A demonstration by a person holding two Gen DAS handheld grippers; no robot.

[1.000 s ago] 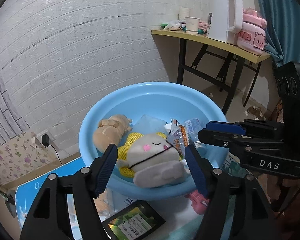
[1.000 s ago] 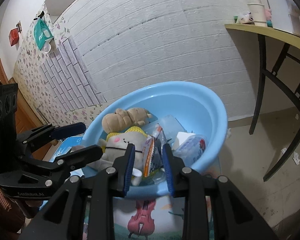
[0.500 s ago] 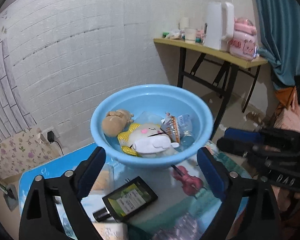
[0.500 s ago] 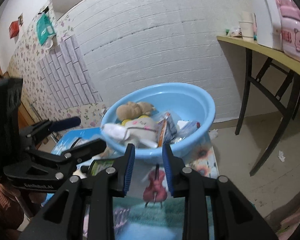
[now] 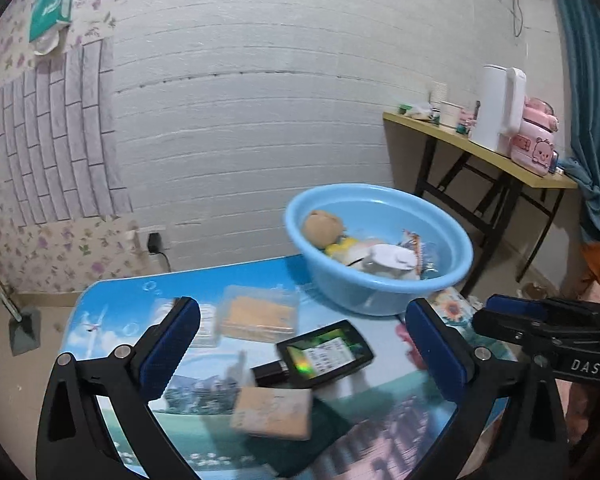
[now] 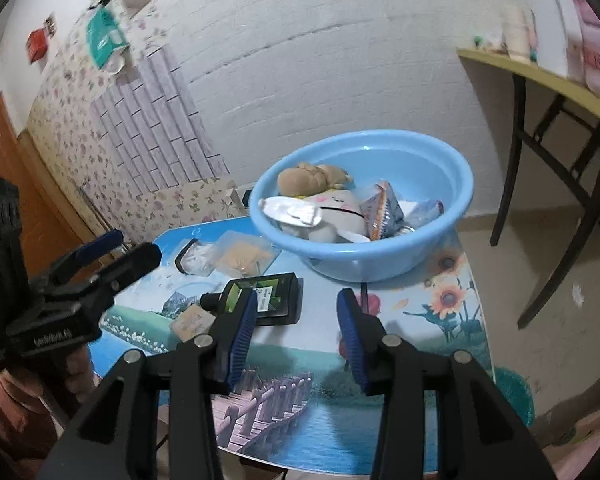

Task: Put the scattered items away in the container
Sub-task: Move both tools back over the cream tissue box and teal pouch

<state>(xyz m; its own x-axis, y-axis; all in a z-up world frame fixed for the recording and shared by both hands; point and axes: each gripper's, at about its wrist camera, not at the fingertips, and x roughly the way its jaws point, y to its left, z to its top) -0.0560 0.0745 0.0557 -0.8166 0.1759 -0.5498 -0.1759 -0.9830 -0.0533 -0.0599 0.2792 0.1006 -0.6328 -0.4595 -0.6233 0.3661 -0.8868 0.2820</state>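
Table point(image 6: 440, 320) with a printed landscape top fills the lower half of both views; blue basin point(image 5: 380, 292) sits at its far end near the white brick wall, right of centre in the left view; basin already holds a brown plush point(image 6: 312, 178), a pale plush point(image 6: 340, 208) beside it, a silver packet point(image 6: 292, 212) lying across the near-left rim side, a snack bag point(image 6: 382, 208) and a clear bottle point(image 6: 424, 210) at the right; all inside the rim.

Still out on the table, left of the basin: black flat bottle point(image 5: 326, 354) with a green label, lying flat, cap end pointing left; clear box point(image 5: 260, 314) with tan contents just beyond it; smaller clear box point(image 6: 198, 256) with white contents to its left; tan box point(image 5: 274, 412) nearest the camera, blurred; dark green thing under the tan box, cannot tell what.

Left gripper point(image 5: 300, 344) above the near table, jaws opening and already spread wide, nothing between the pads; black bottle shows in the gap but lies below on the table, untouched.

Right gripper point(image 6: 296, 332) above the near edge, jaws opening, a moderate gap, nothing held; black bottle sits just beyond its left pad.
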